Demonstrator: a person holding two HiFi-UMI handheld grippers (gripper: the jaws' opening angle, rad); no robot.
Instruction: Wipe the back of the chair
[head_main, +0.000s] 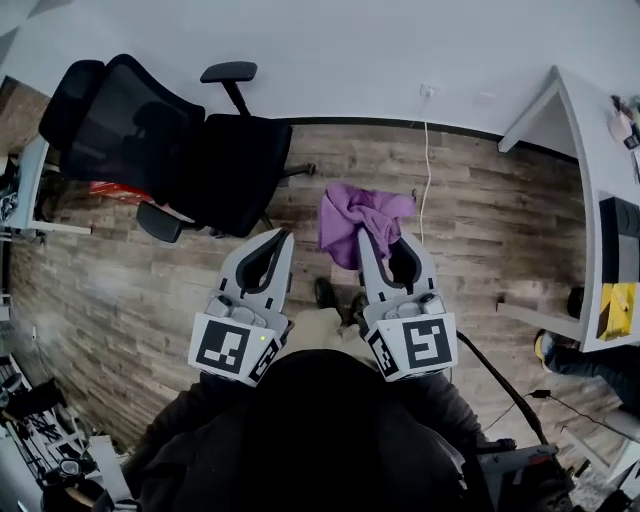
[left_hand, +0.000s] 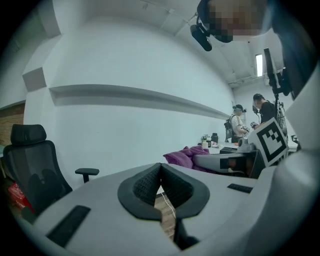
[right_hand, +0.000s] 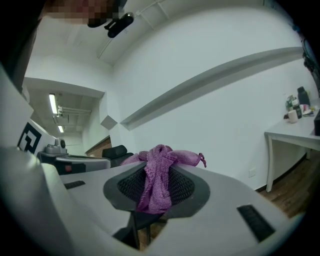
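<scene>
Closest, at the near edge of head view, dark clothing of the person (head_main: 320, 440). Just beyond it, both grippers side by side, pointing far.

On the left side, left gripper (left_hand: 161, 166) clenched, tips pressed together, nothing between them, only a bit of wooden floor (head_main: 470, 220) visible through the lower gap. On the right side, right gripper (right_hand: 157, 172) clamped on purple cloth (head_main: 358, 215), which looks crumpled and knitted, bunched above the jaws and hanging down between the pads.

At far left, chair (head_main: 160, 140), well apart from both grippers and not touched by the cloth. Black office type, with mesh back, headrest (head_main: 70, 95) on top, padded seat (head_main: 245, 170) and two armrests. Standing upright on the floor, long axis of the back vertical, as seen from left gripper view. Seat toward the right and back toward the left, so facing right in the scene, side-on to the grippers.

Beside the back of the chair, something red (head_main: 118, 192), too small to identify. Behind all, white wall (head_main: 350, 50). At far right, white desk (head_main: 585, 150). Between chair and desk, white cable (head_main: 426, 170) running down from the wall to the floor.
</scene>
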